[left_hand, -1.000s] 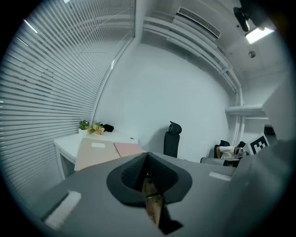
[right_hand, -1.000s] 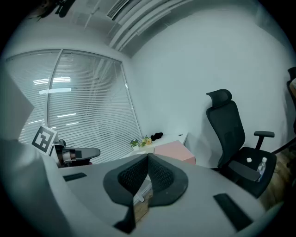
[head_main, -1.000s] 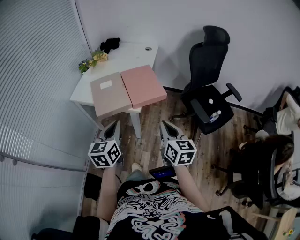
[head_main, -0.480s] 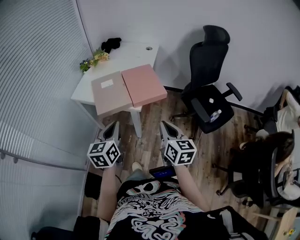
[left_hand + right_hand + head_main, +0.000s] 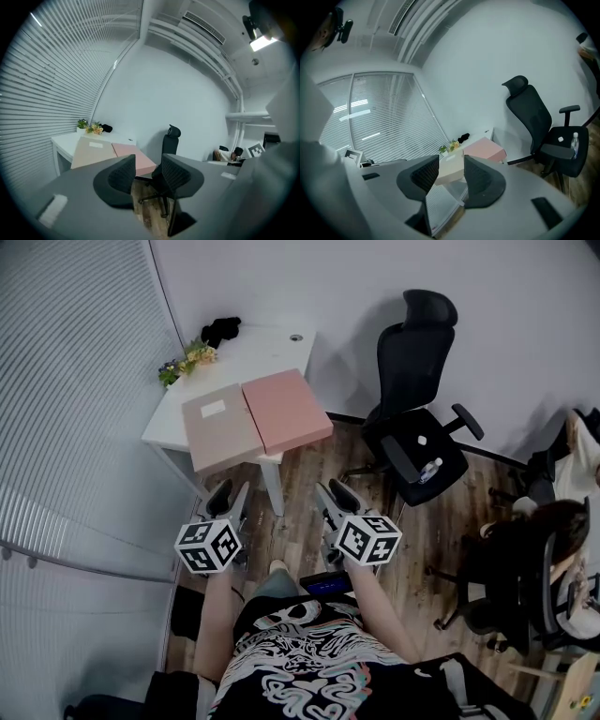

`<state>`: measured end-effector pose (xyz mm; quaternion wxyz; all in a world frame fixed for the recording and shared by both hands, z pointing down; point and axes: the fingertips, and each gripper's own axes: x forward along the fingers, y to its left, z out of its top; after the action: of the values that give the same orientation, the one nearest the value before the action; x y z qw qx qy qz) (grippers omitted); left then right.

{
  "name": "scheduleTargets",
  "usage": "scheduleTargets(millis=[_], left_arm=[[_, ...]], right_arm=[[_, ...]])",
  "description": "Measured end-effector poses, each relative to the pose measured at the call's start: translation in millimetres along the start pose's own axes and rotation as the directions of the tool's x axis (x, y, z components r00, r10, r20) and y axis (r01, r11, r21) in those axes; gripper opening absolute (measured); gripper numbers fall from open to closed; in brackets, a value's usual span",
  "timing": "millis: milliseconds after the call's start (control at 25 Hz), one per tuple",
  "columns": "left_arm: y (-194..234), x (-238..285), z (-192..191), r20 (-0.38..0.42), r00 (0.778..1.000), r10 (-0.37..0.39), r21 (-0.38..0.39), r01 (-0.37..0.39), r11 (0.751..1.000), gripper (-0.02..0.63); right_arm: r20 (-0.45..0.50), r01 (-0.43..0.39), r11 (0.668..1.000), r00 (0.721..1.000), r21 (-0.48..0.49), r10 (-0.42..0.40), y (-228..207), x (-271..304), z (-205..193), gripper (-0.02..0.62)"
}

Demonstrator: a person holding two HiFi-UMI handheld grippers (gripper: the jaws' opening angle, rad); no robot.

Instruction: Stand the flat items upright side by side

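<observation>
I hold the left gripper (image 5: pixel 230 495) and the right gripper (image 5: pixel 333 491) low over the wooden floor (image 5: pixel 300 521), the jaws of both opening with nothing between them, short of the white table (image 5: pixel 258 348). On the table's near end the beige flat box (image 5: pixel 221 429) and the pink flat box (image 5: pixel 286 411) lie flat, edge to edge, well apart from both grippers. A small bunch of flowers (image 5: pixel 185 360) sits at the table's far left corner, and a black office chair (image 5: pixel 417 399) stands to the right of the table.
</observation>
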<state>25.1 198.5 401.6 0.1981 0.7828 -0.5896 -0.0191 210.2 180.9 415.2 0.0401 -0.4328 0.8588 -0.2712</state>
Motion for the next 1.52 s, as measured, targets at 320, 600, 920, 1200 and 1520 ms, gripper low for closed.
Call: scheduleTargets(millis=[320, 600, 920, 1200, 1520], left_arm=[[-0.9, 33.1, -8.2, -0.045, 0.998, -0.032, 0.021, 0.033, 0.999, 0.173], [13.3, 96.9, -16.5, -0.099, 0.994, -0.050, 0.007, 0.051, 0.999, 0.173], [29.6, 189.2, -21.1, -0.186, 0.978, -0.091, 0.037, 0.100, 0.994, 0.174], [42.8, 253.6, -28.3, -0.303, 0.945, -0.124, 0.163, 0.180, 0.970, 0.174], [61.3, 296.7, -44.3, -0.372, 0.918, -0.137, 0.172, 0.213, 0.962, 0.175]], right_arm=[[-0.026, 0.028, 0.999, 0.999, 0.047, -0.027, -27.6, 14.0, -2.5, 0.163], [-0.056, 0.082, 0.992, 0.995, 0.092, -0.077, -76.6, 49.2, 3.8, 0.163], [-0.101, 0.131, 0.981, 0.988, 0.144, -0.117, -134.0, 112.7, 16.7, 0.161], [-0.157, 0.170, 0.969, 0.977, 0.179, -0.143, -172.4, 159.5, 20.3, 0.181], [-0.168, 0.222, 0.936, 0.969, 0.274, -0.180, -211.4, 184.2, 17.9, 0.201]])
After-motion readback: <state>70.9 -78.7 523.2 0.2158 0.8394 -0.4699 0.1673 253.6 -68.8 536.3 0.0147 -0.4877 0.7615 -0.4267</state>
